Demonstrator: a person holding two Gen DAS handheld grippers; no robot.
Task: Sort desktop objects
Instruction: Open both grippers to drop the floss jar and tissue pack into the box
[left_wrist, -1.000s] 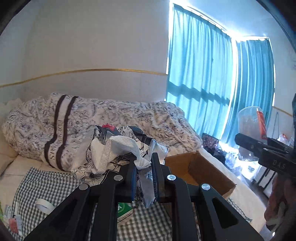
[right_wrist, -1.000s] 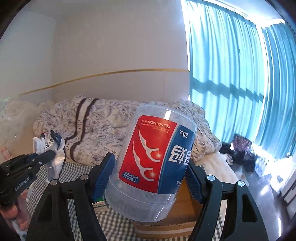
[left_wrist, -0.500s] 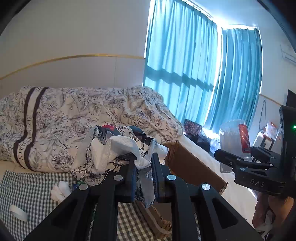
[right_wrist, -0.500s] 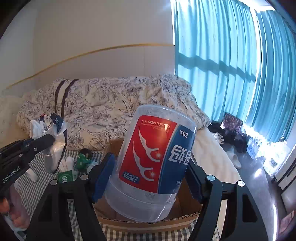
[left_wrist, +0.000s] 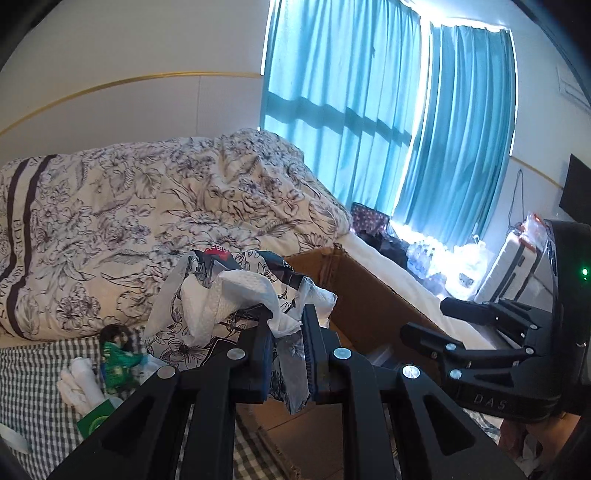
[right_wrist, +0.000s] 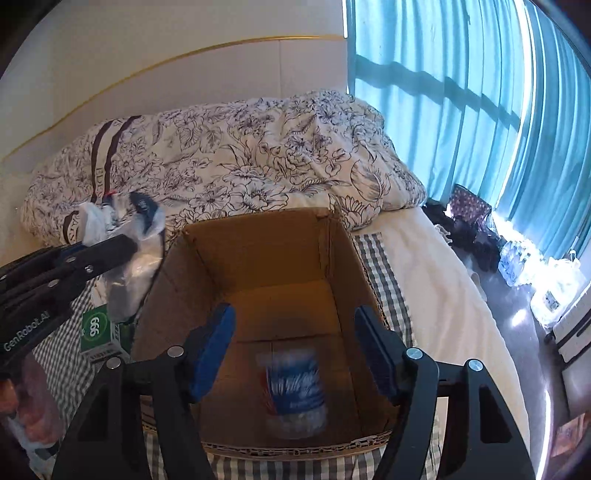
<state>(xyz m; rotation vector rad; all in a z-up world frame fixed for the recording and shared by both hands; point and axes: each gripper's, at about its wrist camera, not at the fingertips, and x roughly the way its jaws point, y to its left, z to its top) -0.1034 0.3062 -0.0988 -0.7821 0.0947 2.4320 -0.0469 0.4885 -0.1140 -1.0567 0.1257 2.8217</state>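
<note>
My right gripper (right_wrist: 295, 347) is open above an open cardboard box (right_wrist: 255, 236). Inside the box lies a clear plastic jar with a red and blue label (right_wrist: 293, 391), blurred by motion. My left gripper (left_wrist: 286, 347) is shut on a crumpled plastic bag stuffed with white tissue (left_wrist: 229, 295), held up left of the box (left_wrist: 362, 295). In the right wrist view the left gripper (right_wrist: 122, 243) and its plastic bag (right_wrist: 129, 266) sit just left of the box's wall. The right gripper (left_wrist: 439, 321) shows at the right of the left wrist view.
The box stands on a checked cloth (right_wrist: 384, 269) on a bed with a floral duvet (right_wrist: 258, 147) behind. A green pack marked 666 (right_wrist: 98, 328), a small green packet (left_wrist: 118, 365) and white rolls (left_wrist: 79, 384) lie left of the box. Blue curtains (left_wrist: 369, 110) hang at the right.
The right gripper has opened and the jar has dropped into the box. Both grippers have tilted down over the box. The left gripper still holds the bag.
</note>
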